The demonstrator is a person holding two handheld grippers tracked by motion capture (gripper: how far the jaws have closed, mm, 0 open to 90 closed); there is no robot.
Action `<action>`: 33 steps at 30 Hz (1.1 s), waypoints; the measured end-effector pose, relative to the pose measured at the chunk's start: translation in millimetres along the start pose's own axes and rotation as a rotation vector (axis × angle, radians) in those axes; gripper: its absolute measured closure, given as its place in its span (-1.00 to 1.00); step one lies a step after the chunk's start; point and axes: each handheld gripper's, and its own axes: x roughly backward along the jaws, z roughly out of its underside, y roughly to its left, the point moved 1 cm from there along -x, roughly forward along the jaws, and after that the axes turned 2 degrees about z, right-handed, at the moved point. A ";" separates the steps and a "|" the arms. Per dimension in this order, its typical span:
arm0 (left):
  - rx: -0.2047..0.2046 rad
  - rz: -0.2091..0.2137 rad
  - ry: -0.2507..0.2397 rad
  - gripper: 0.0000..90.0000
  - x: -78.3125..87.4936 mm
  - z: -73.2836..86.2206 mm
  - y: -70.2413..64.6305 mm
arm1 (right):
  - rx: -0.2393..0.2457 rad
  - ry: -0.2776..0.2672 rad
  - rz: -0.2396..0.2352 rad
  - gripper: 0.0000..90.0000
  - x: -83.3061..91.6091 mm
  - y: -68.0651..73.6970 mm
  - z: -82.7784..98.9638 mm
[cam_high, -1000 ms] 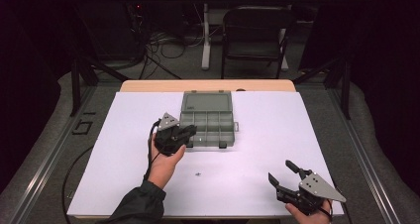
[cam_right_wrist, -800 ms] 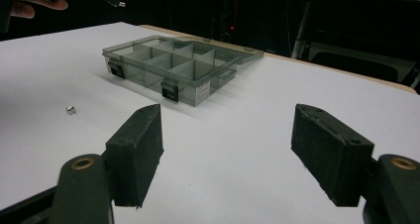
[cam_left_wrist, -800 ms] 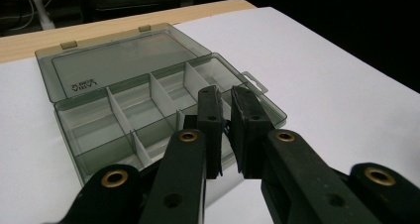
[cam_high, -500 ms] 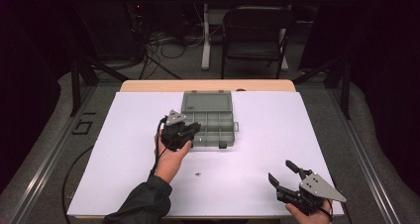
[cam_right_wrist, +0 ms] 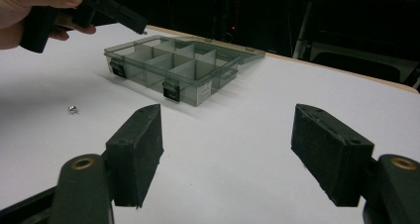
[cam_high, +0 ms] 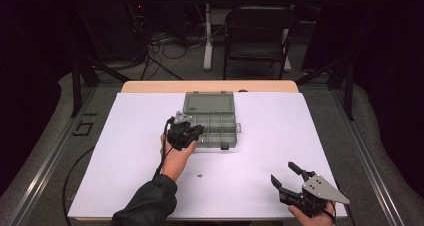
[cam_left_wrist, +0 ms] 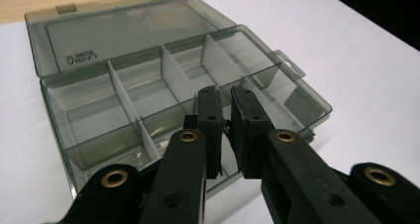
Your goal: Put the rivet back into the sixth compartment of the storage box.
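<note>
The left gripper [cam_left_wrist: 225, 130], nearly closed and pinching something too small to identify, hung over the box's [cam_high: 227, 108] near-left compartments. Best to release low, clear of the dividers. Near the box, a screw [cam_high: 199, 175] lay. The right gripper [cam_high: 289, 178] sat open, well off.

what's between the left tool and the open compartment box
Nothing visible. The left tool, jaws nearly closed, hangs right over the near edge of the open compartment box, whose lid lies flat behind it. The small screw lies on the table behind the hand, out of the path.
</note>
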 end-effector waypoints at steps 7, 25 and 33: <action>0.017 -0.017 0.023 0.85 -6.7 1.7 5.2 | -0.002 0.003 0.000 -0.38 0.0 -0.2 0.3; 0.021 -0.037 0.087 0.85 -17.4 6.0 9.8 | -0.001 0.004 -0.001 -0.38 0.2 0.1 0.2; 0.031 -0.033 0.087 0.85 -16.6 5.7 10.9 | 0.000 0.003 -0.002 -0.38 0.2 0.0 0.1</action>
